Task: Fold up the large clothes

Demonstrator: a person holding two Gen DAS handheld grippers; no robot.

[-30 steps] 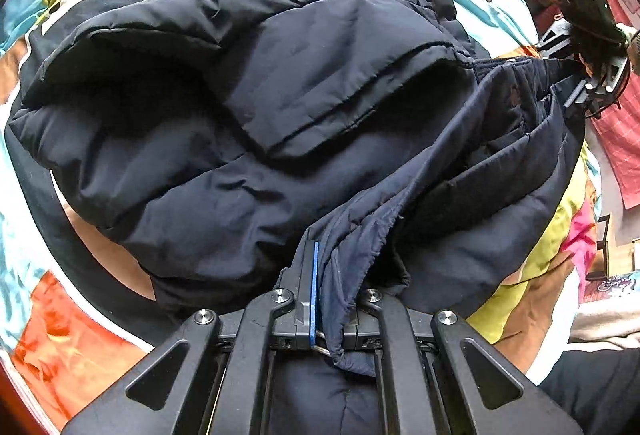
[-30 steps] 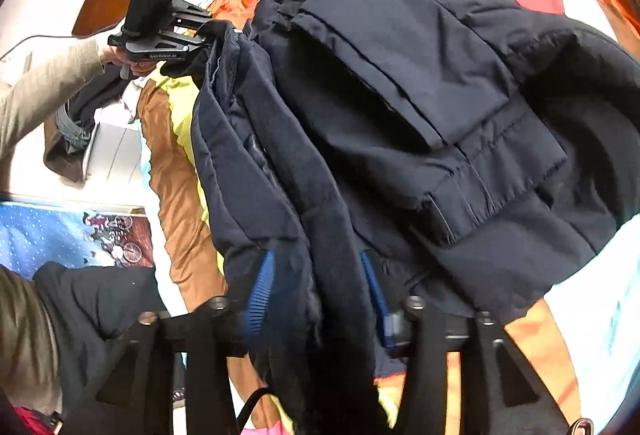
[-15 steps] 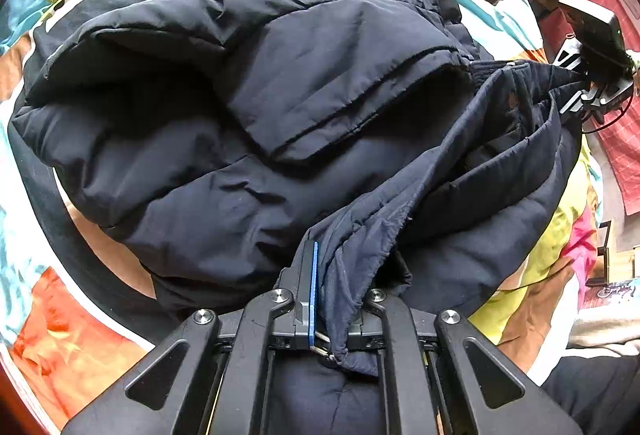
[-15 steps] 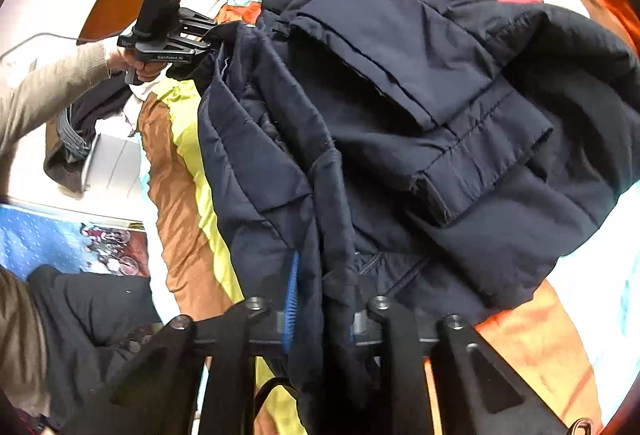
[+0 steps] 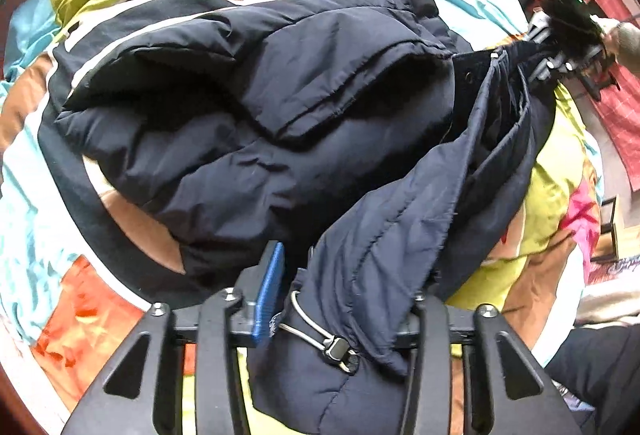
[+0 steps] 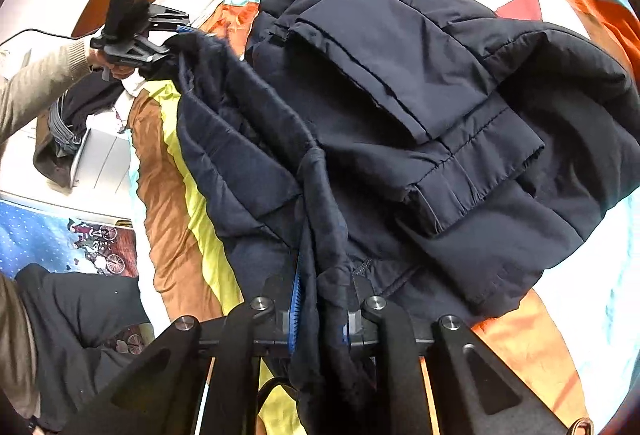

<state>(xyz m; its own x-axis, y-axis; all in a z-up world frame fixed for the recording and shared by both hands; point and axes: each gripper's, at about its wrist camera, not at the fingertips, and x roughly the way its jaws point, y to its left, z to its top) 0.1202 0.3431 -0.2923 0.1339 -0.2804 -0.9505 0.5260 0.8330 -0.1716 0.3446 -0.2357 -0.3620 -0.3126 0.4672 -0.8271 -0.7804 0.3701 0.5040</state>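
Left wrist view: the left hand-held gripper [image 5: 340, 299] points steeply down over a bed covered by a multicoloured quilt [image 5: 80, 307]. Its jaws are opening; a blue pad [image 5: 269, 295] stands clear on one side, and the hem of the navy padded jacket [image 5: 280, 107] lies loose between the fingers, with an elastic drawcord and toggle [image 5: 338, 349] hanging there. The pads do not press the fabric. The bulk of the jacket lies ahead of this gripper on the quilt, partly folded over itself. A raised band of hem runs from the jaws up to the right hand-held gripper [image 5: 556, 65], far ahead and to the right.

Right wrist view: the right hand-held gripper [image 6: 320, 311] is clamped on a bunched edge of the jacket [image 6: 400, 95], the fabric pinched tight between its fingers. The jacket body spreads ahead and to the right of it on the quilt [image 6: 532, 347]. Far ahead to the left, the left hand-held gripper [image 6: 168, 39] sits at the other end of the lifted hem, carried by a hand in a beige sleeve [image 6: 40, 83].
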